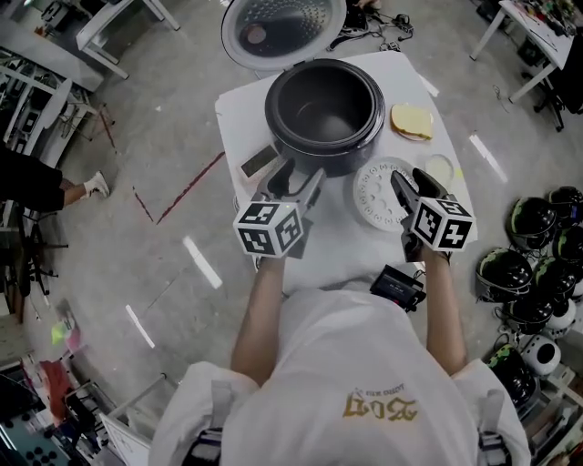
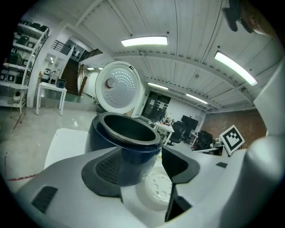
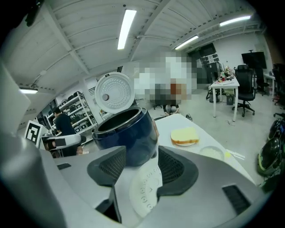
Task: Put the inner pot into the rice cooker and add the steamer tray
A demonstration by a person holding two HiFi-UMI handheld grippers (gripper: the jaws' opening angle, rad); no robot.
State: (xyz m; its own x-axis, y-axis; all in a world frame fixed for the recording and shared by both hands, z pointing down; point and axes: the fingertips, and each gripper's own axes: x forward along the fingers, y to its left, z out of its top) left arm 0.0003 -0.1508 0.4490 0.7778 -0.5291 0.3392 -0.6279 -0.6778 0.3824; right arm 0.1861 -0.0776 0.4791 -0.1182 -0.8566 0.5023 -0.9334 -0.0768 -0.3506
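Observation:
The dark blue rice cooker (image 1: 323, 114) stands on the white table (image 1: 241, 114) with its lid (image 1: 282, 27) swung open behind it. A dark inner pot (image 1: 323, 107) sits inside. The white perforated steamer tray (image 1: 375, 196) lies flat on the table, right of the cooker's front. My left gripper (image 1: 299, 177) is open at the cooker's near side, holding nothing; the cooker (image 2: 122, 144) shows between its jaws. My right gripper (image 1: 410, 187) is open just above the tray's right part, and the tray (image 3: 144, 189) lies between its jaws without being gripped.
A yellow sponge-like block on a plate (image 1: 412, 121) and a small round dish (image 1: 439, 168) sit on the table's right side. Several helmets (image 1: 537, 264) lie on the floor at right. A person (image 1: 36, 187) stands at left. Desks fill the far corners.

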